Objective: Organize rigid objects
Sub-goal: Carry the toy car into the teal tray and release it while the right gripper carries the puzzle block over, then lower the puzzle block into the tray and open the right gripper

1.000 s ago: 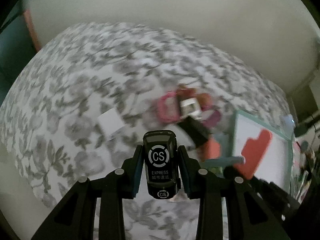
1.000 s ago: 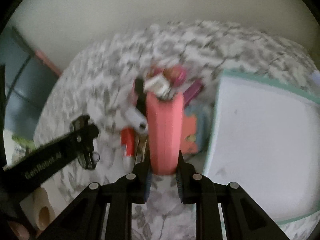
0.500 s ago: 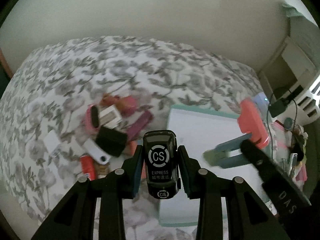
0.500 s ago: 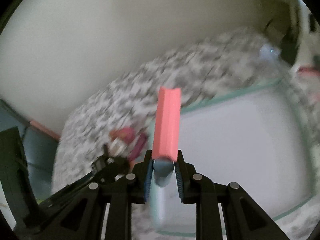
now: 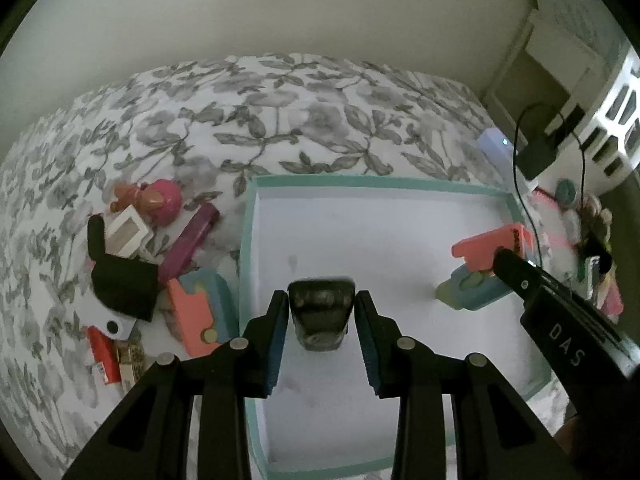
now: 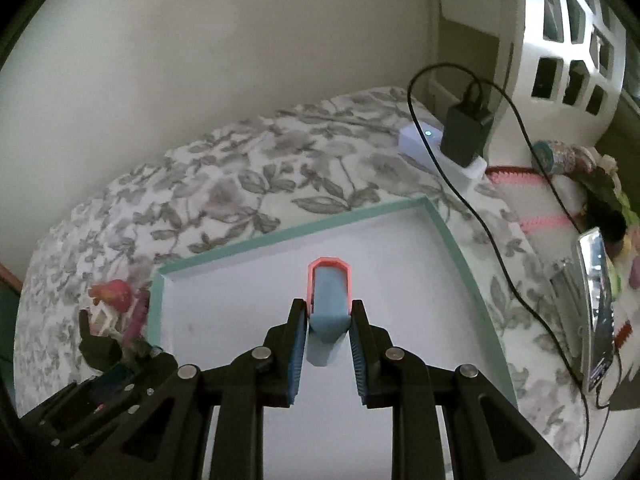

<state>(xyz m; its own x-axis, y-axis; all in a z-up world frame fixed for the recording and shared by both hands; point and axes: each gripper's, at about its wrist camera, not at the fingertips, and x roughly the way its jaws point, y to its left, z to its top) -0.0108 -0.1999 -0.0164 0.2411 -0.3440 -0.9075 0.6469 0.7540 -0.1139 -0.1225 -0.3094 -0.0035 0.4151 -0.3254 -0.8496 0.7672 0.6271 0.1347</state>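
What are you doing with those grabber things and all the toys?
A person is tidying small toys into a teal-rimmed tray on a flowered cloth. The left gripper holds a little black toy car over the tray. The right gripper holds a pink and blue block over it too. Nothing lies in the tray yet. A heap of toys waits beside it.

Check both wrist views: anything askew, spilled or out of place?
Nothing damaged or spilled. The untidy part is the pile of small objects lying jumbled on the floral cloth left of the teal-rimmed tray, several overlapping at odd angles. The tray holds nothing yet; both hand-held grippers carry their items above it.
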